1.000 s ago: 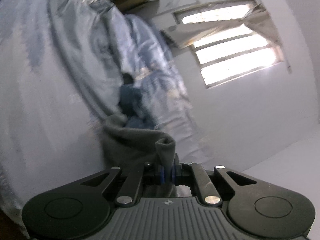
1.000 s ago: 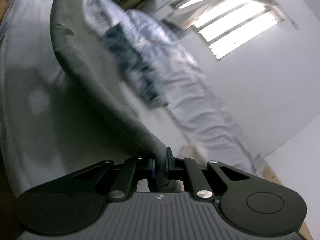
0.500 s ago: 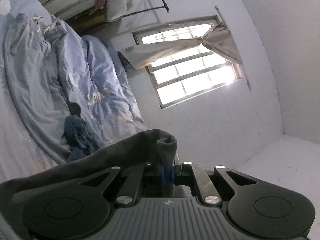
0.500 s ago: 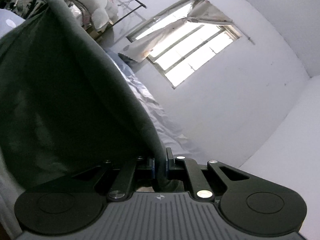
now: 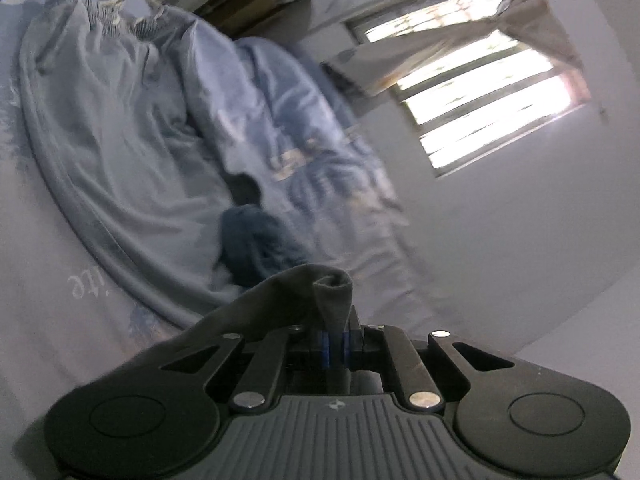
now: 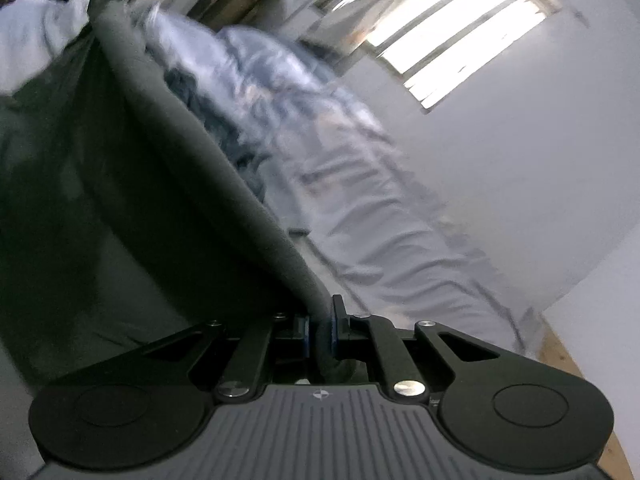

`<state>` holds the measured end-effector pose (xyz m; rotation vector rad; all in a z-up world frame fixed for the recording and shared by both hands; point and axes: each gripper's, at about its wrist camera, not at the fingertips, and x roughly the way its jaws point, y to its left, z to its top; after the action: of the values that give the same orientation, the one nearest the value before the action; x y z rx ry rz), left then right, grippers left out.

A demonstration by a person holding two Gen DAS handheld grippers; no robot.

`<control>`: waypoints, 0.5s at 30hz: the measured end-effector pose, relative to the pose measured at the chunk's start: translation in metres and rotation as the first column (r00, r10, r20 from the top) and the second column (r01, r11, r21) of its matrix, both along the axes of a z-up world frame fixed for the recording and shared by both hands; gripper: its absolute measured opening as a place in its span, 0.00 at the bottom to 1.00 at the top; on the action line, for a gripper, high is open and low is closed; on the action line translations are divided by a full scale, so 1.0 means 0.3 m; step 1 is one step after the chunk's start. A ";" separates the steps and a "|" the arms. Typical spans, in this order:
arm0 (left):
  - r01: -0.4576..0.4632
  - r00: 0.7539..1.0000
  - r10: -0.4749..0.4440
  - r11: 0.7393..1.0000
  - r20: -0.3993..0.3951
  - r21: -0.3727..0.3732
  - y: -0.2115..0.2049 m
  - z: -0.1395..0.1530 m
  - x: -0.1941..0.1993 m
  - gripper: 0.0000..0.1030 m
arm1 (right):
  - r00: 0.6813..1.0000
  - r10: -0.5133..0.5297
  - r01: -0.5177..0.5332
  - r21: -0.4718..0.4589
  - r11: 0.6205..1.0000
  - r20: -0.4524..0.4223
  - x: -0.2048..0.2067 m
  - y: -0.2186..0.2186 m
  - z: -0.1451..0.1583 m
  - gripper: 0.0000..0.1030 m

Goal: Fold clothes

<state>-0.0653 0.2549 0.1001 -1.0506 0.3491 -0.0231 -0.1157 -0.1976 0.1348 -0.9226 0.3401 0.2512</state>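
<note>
Now pinching dark cloth (image 5: pixel 280 300) tight in left tongs (image 5: pixel 336 346) and right tongs (image 6: pixel 319 336), both clamped on its edge, cloth stretched above blue bedding (image 5: pixel 132 128), window (image 5: pixel 480 92) beyond.

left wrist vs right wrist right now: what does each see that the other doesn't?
Left wrist only: printed lettering on the sheet, and the left gripper shut on a bunched corner of the dark grey garment.

Right wrist only: that garment spread wide, its edge in the shut right gripper, and a wooden edge.

Both: rumpled blue bedding, the barred window, and a dark blue cloth.
</note>
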 end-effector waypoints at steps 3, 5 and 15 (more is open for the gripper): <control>-0.006 0.998 0.007 1.000 -0.068 0.010 0.007 -0.078 0.108 0.03 | 0.997 -0.005 0.003 -0.036 0.999 -0.071 0.171 0.012 -0.087 0.05; -0.003 0.995 0.007 0.999 -0.100 0.034 0.010 -0.120 0.164 0.04 | 0.994 -0.007 0.001 -0.051 0.999 -0.113 0.273 -0.003 -0.142 0.05; 0.032 0.992 -0.019 0.994 -0.123 0.107 0.014 -0.253 0.266 0.07 | 0.973 -0.018 0.007 -0.050 0.999 -0.230 0.519 -0.056 -0.382 0.31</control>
<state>0.0146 0.2590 0.0243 -0.9420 0.4692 0.0368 0.0399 -0.2146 0.0203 -0.9416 0.5679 0.3409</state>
